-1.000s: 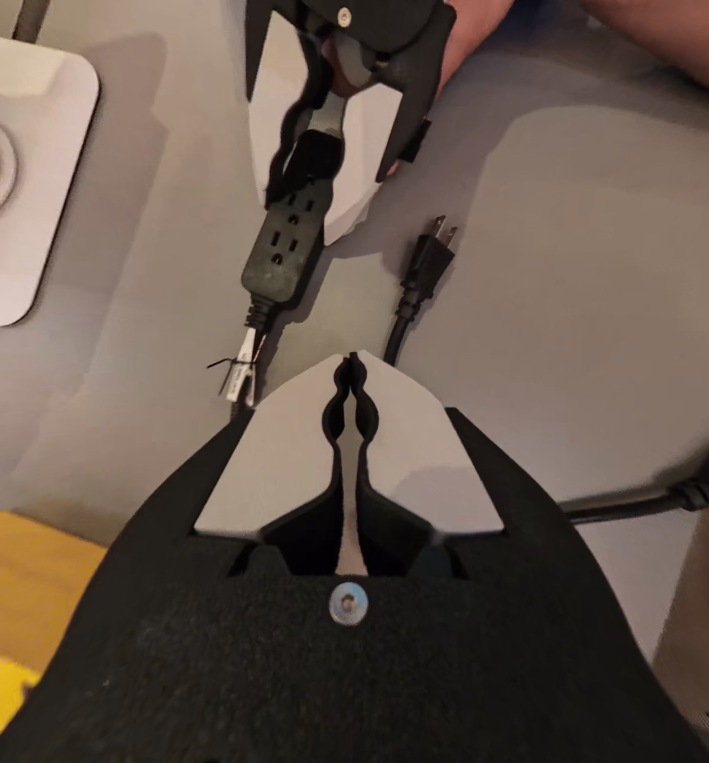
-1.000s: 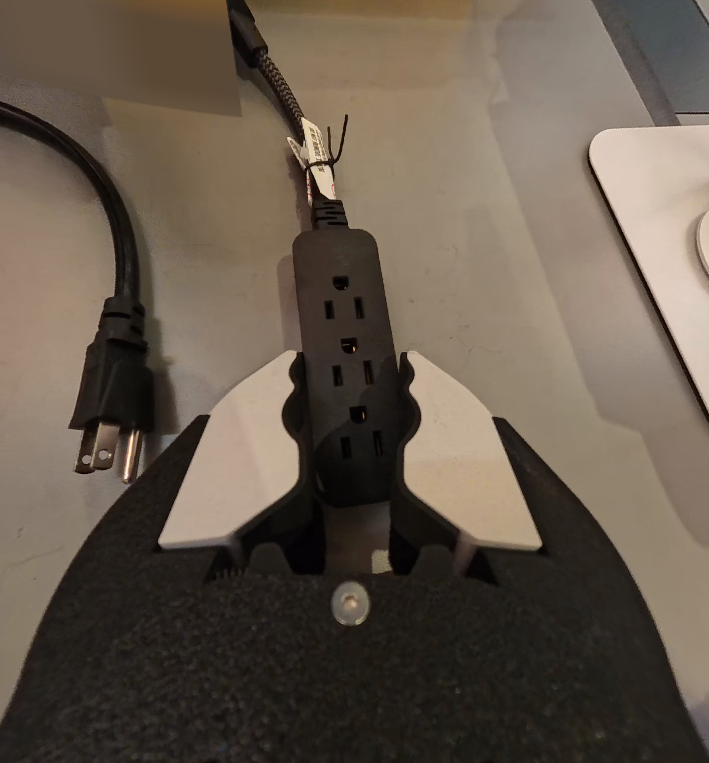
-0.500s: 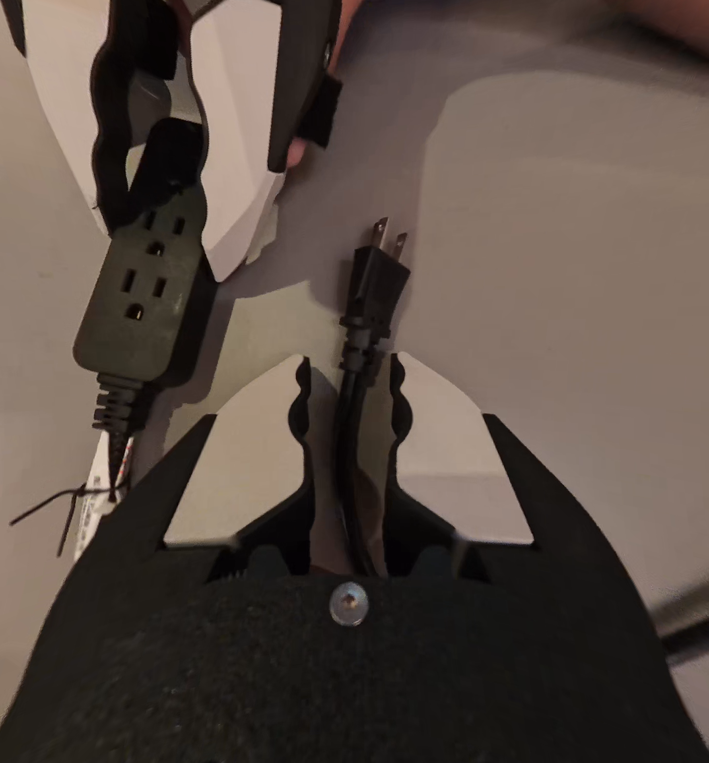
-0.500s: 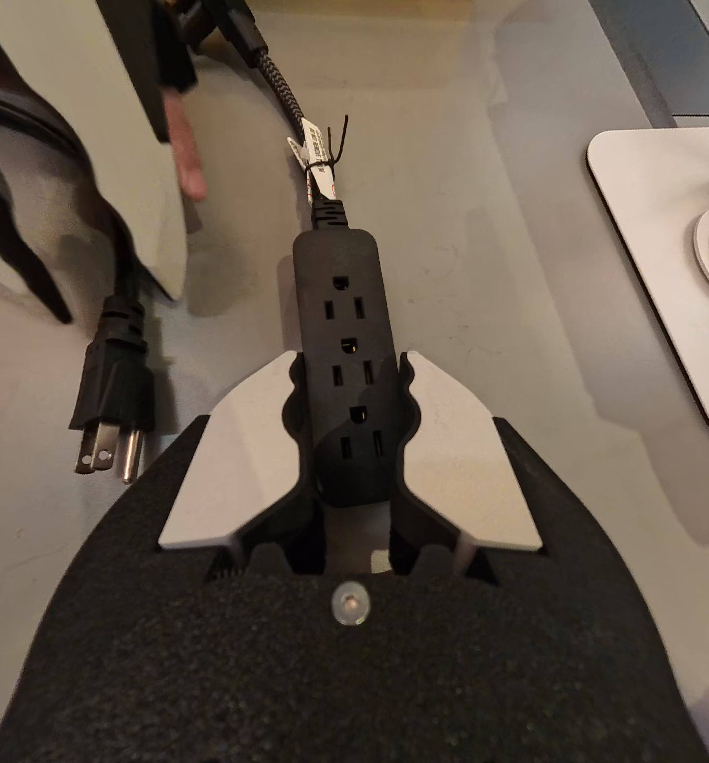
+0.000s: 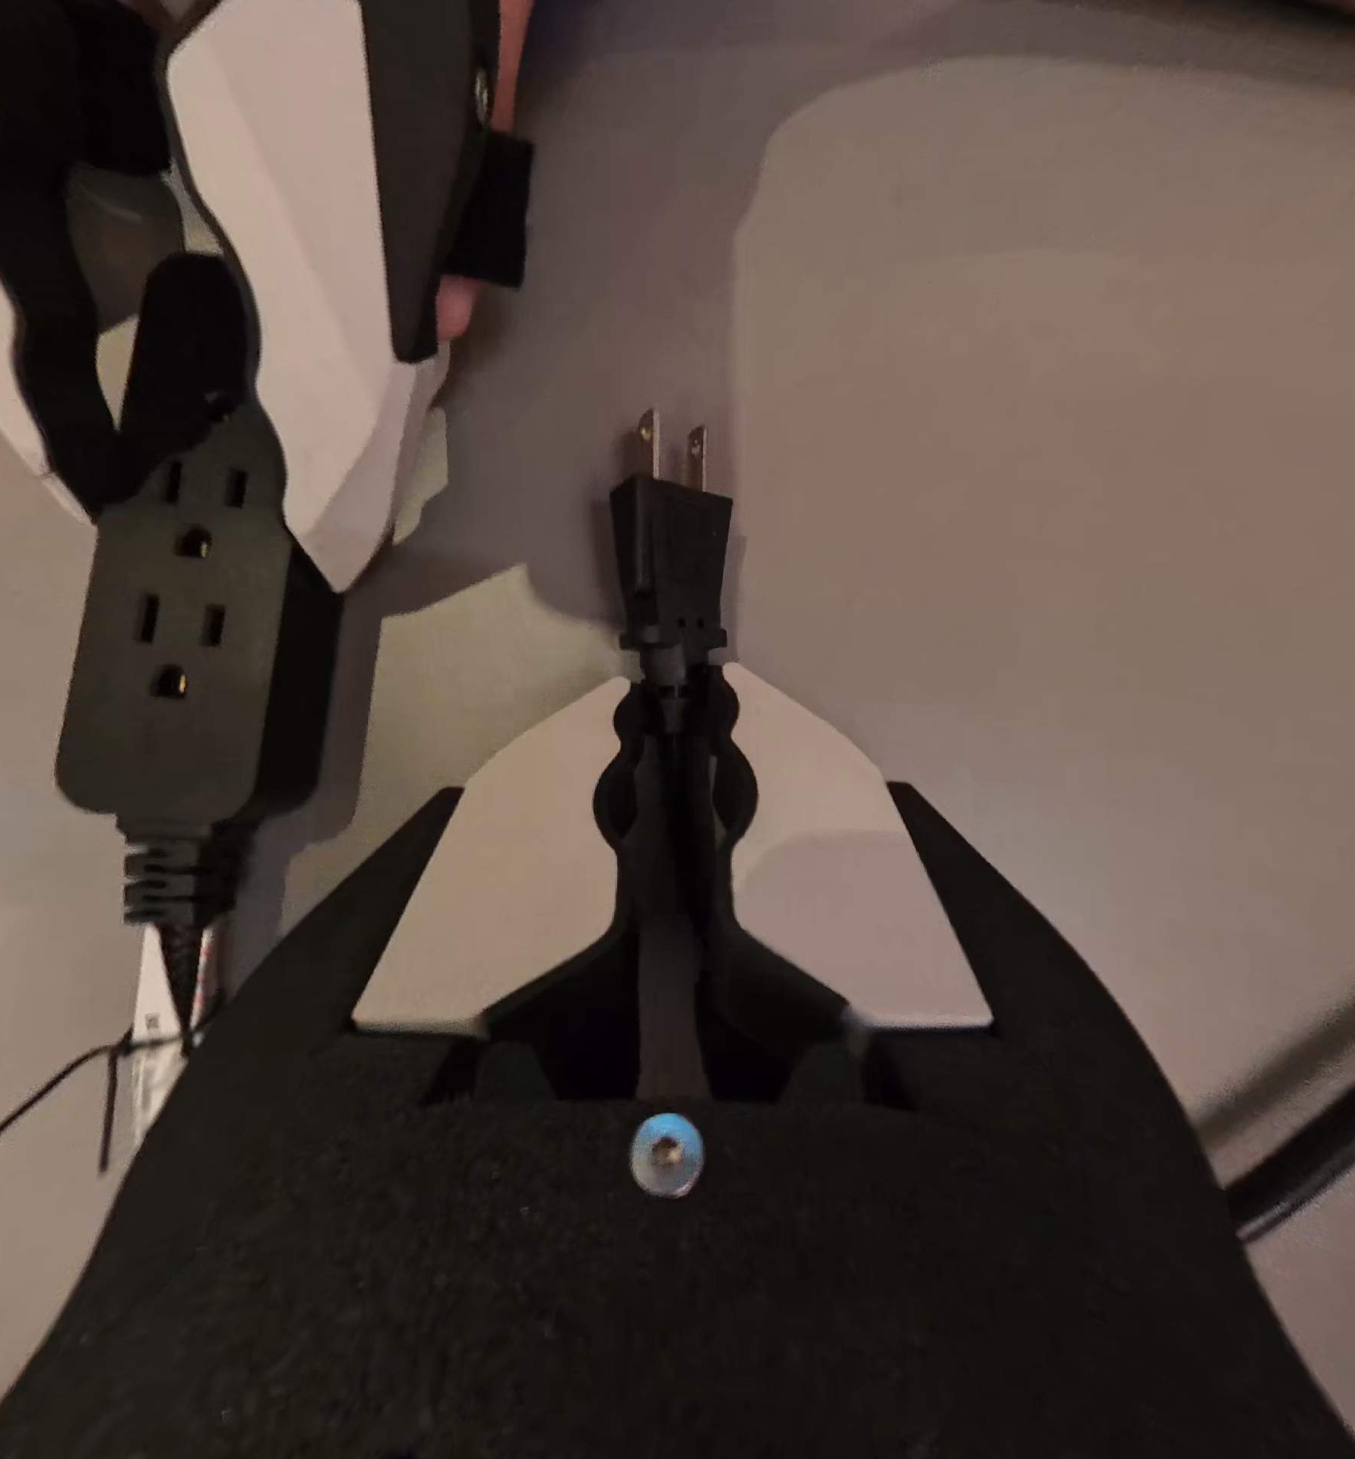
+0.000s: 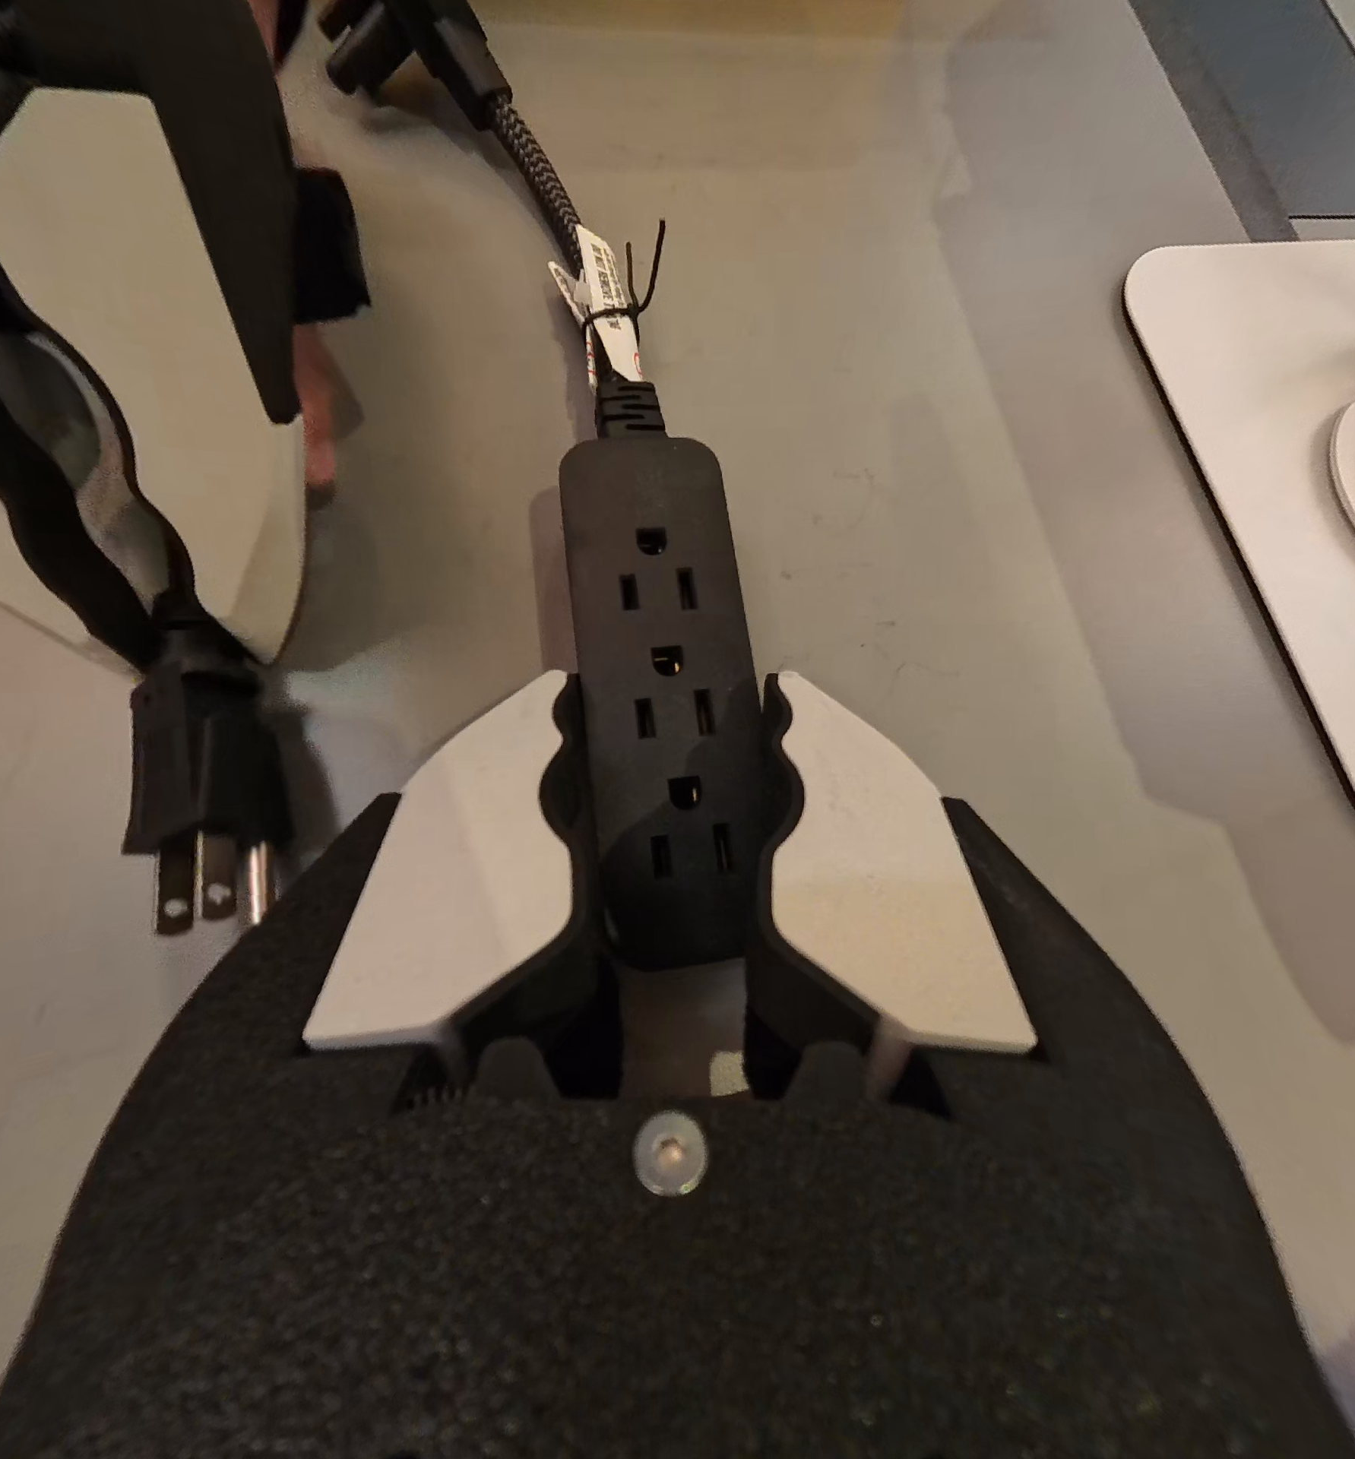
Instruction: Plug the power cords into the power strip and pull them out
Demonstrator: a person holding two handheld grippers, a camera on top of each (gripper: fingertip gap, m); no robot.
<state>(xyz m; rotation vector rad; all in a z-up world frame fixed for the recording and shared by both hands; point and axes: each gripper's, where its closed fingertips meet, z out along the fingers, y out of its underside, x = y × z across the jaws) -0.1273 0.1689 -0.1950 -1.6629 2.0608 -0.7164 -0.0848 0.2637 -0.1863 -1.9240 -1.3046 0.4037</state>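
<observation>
On a grey tabletop point(image 6: 855, 395), the right gripper point(image 6: 668, 703) clamps the near end of a black three-outlet power strip point(image 6: 658, 687), its fingers pressed against both long sides; the strip lies flat, outlets up, its last outlet deep between the fingers and its end partly shadowed. A braided cord point(image 6: 532, 158) with a white tag point(image 6: 607, 308) and a black twist tie runs from the strip's far end and is cut off at the top edge. To the strip's left, the left gripper point(image 5: 675, 695) is closed on the black power cord point(image 5: 670, 908) just behind its three-prong plug point(image 5: 672, 545), the plug jutting past the fingertips with prongs pointing away from the gripper. In the left wrist view only two flat blades are clear; the round pin shows in the right wrist view, where the plug point(image 6: 200, 758) sits just beside the strip, not inserted. Whether the plug rests on the table or is raised cannot be told. A fingertip of the person's hand point(image 6: 319, 442) shows behind the left gripper's body. At right, a white rounded-corner pad point(image 6: 1227, 474) carrying a pale round object is cropped by the frame.
</observation>
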